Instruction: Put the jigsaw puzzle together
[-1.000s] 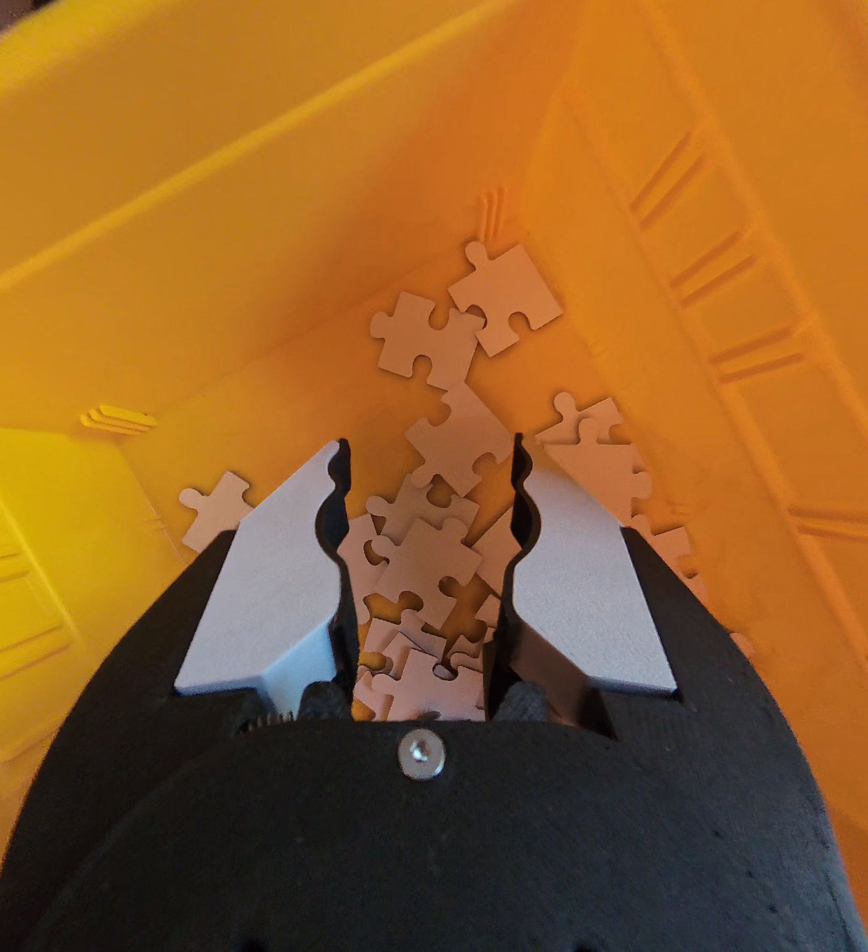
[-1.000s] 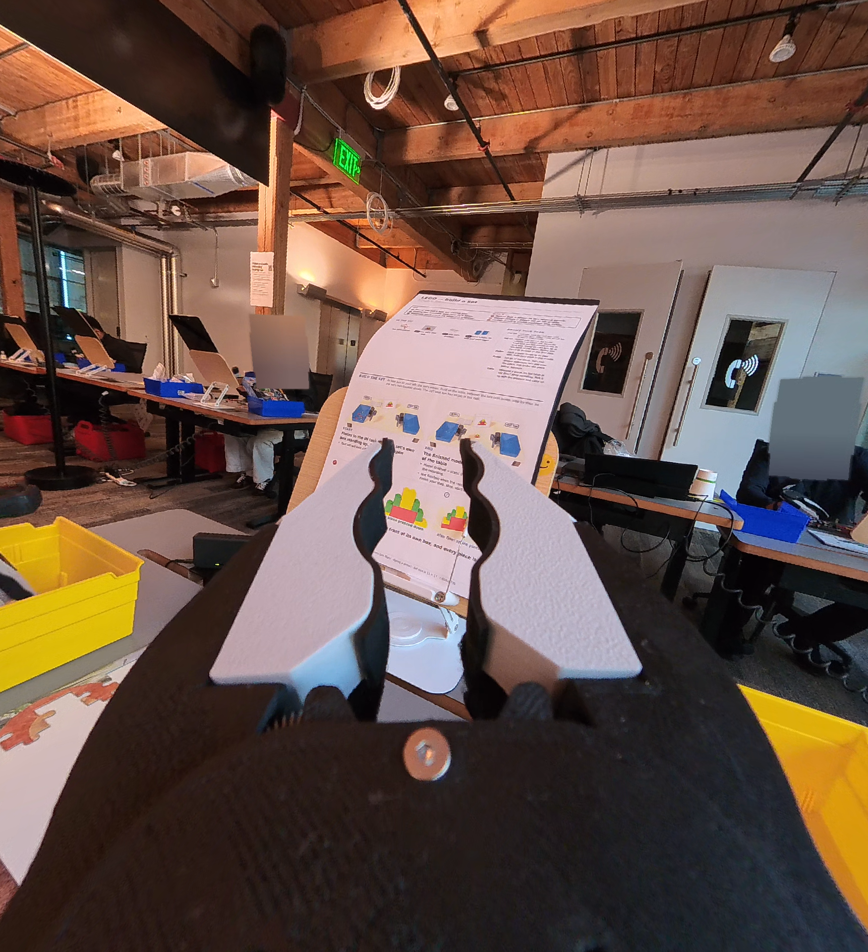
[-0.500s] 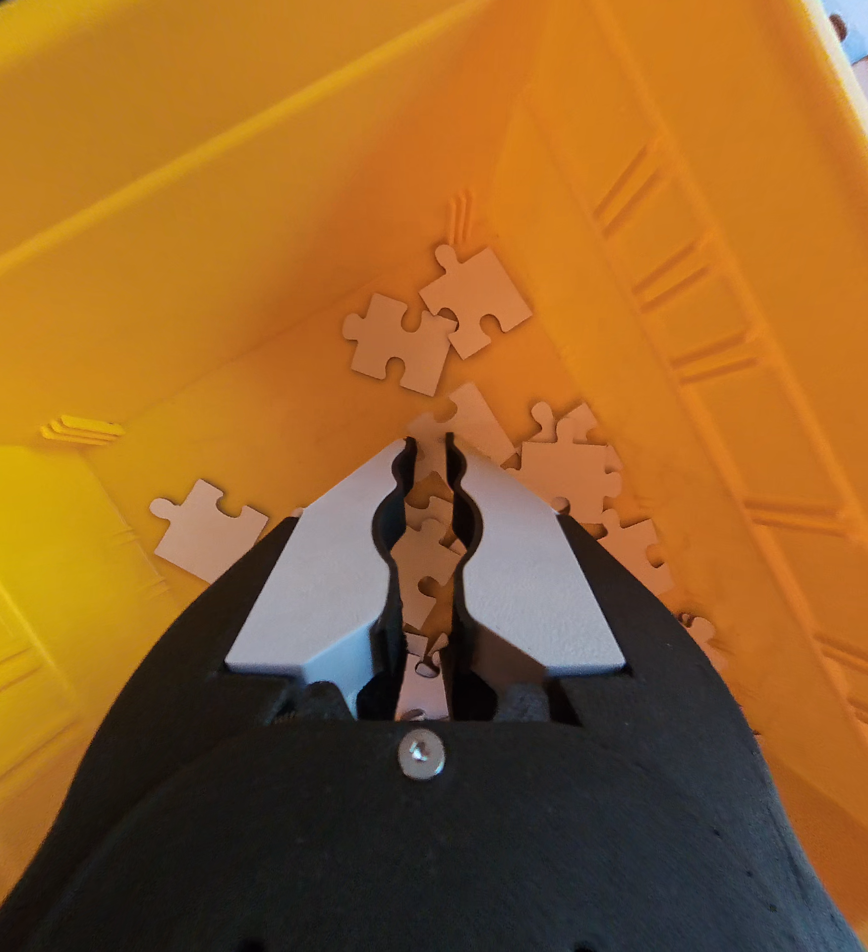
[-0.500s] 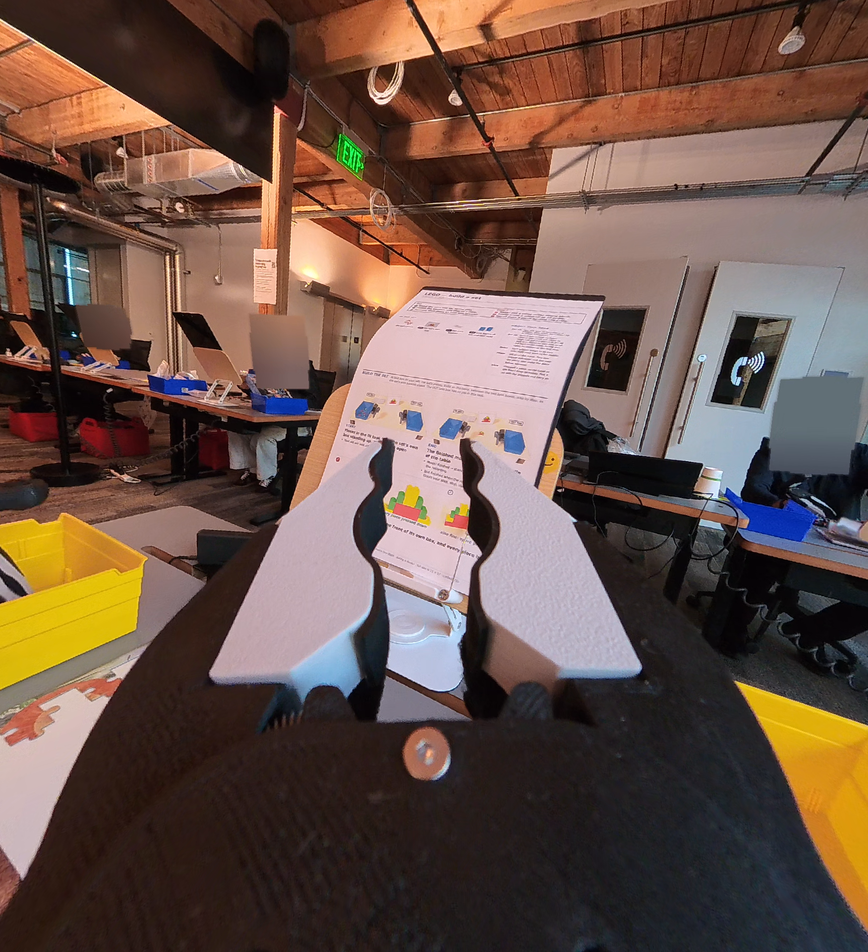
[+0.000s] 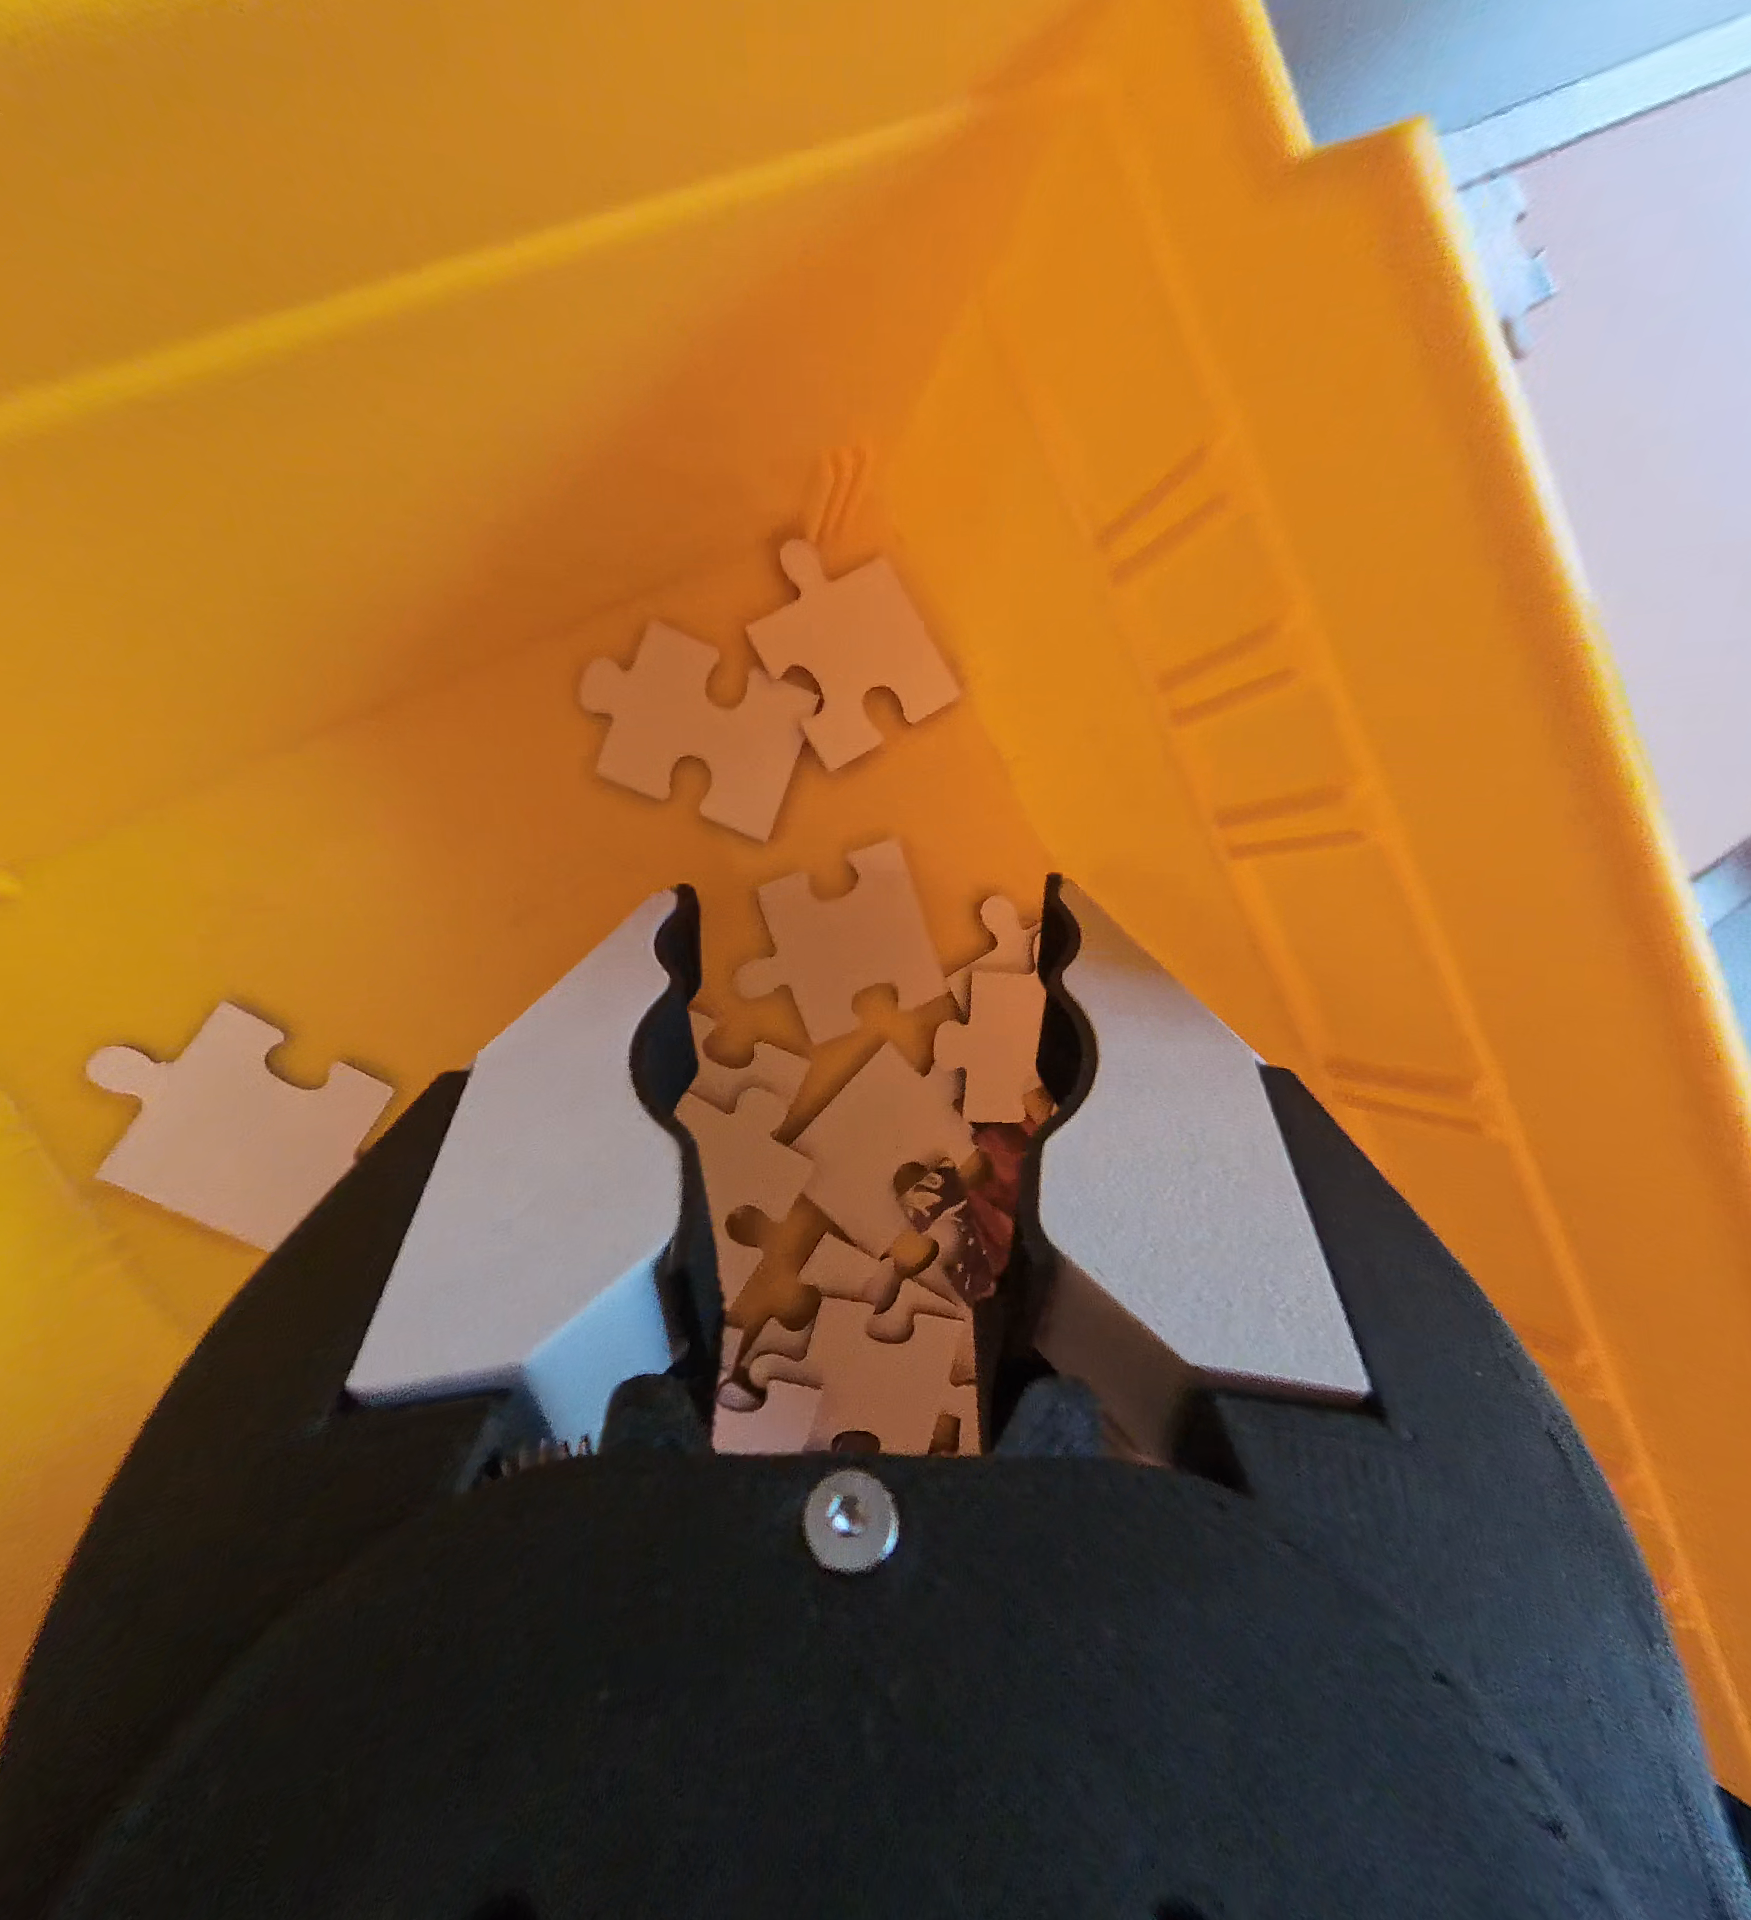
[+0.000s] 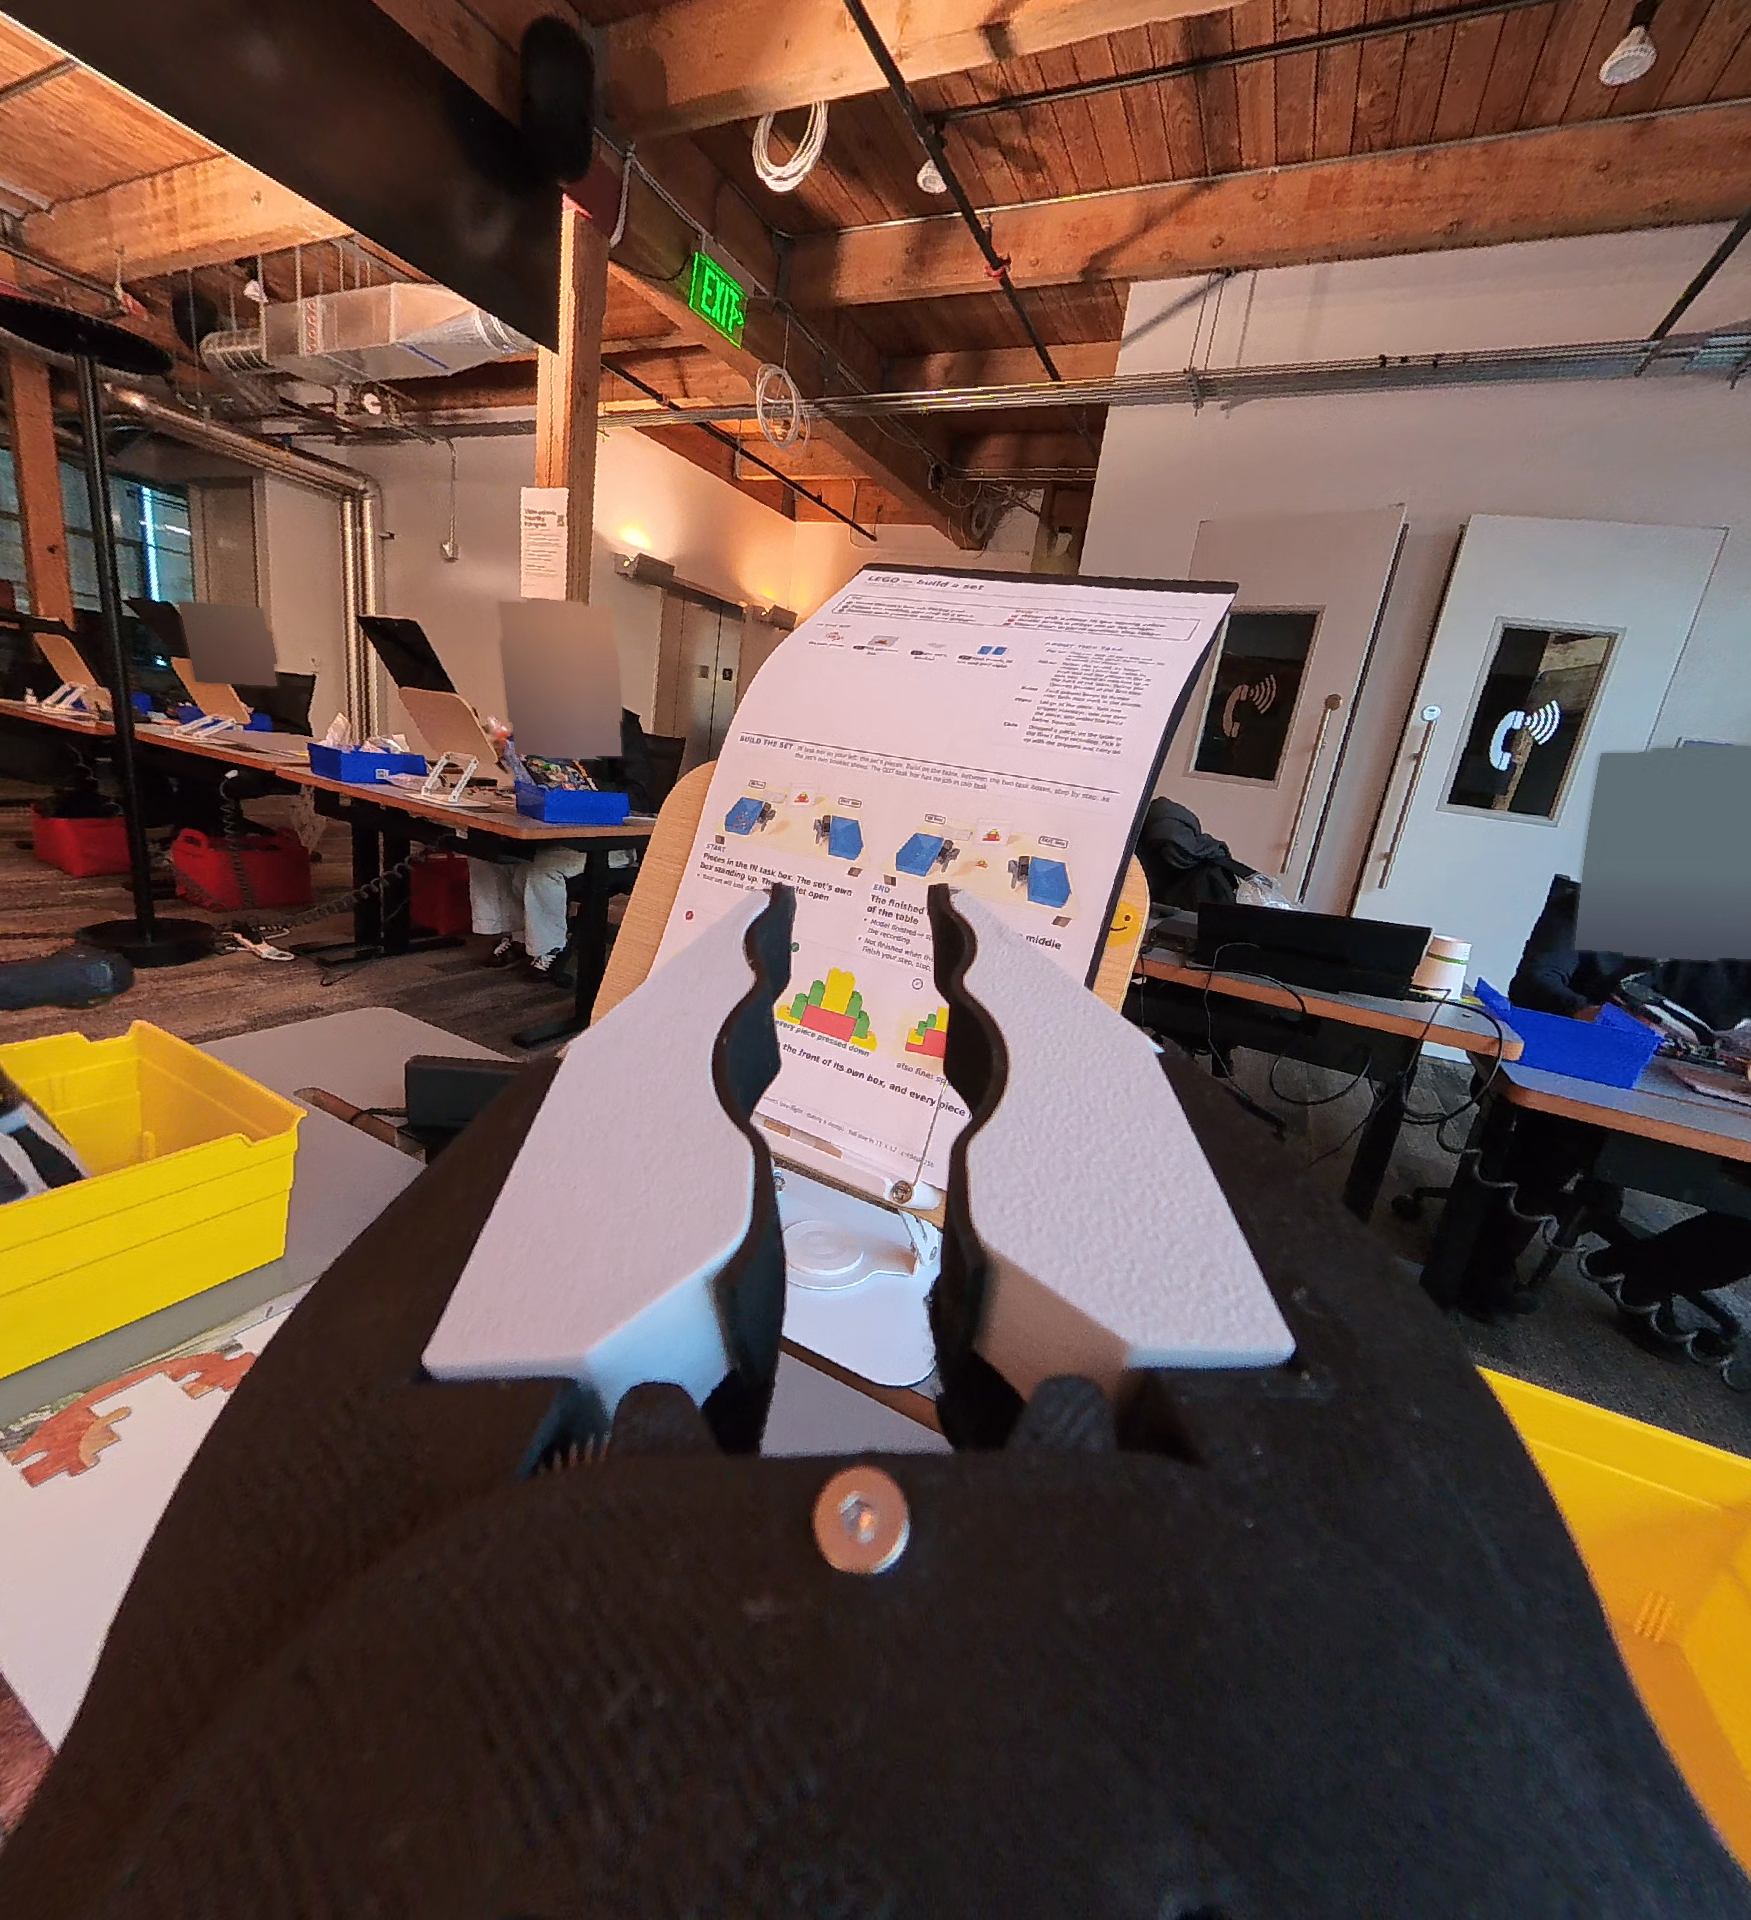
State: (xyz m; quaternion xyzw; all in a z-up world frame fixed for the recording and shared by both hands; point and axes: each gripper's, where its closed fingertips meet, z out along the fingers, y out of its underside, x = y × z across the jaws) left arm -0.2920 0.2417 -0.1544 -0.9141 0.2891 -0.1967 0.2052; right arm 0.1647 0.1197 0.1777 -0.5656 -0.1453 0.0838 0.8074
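Note:
My left gripper point(image 5: 869, 888) is open inside a yellow bin point(image 5: 435, 416), low over a pile of jigsaw pieces point(image 5: 850, 1143) that shows between its jaws. Most pieces lie blank side up; one point(image 5: 954, 1205) shows print. A small piece point(image 5: 996, 1039) lies close to the right finger; I cannot tell if they touch. Two more pieces point(image 5: 767, 696) lie at the far wall and one point(image 5: 227, 1122) at the left. My right gripper point(image 6: 857, 894) is partly open and empty, held in the air. The partly assembled puzzle point(image 6: 71, 1455) lies at the lower left of the right wrist view.
The bin with the left gripper shows at the left point(image 6: 123, 1195) of the right wrist view. A second yellow bin point(image 6: 1681, 1610) stands at the right. An instruction sheet on a stand point(image 6: 954, 779) is straight ahead. Desks and seated people are farther back. Left tips to right tips: about 60 centimetres.
My left gripper closed almost shut over the pile half a second ago and has opened wide again, with the pile slightly shifted. The right gripper has barely moved.

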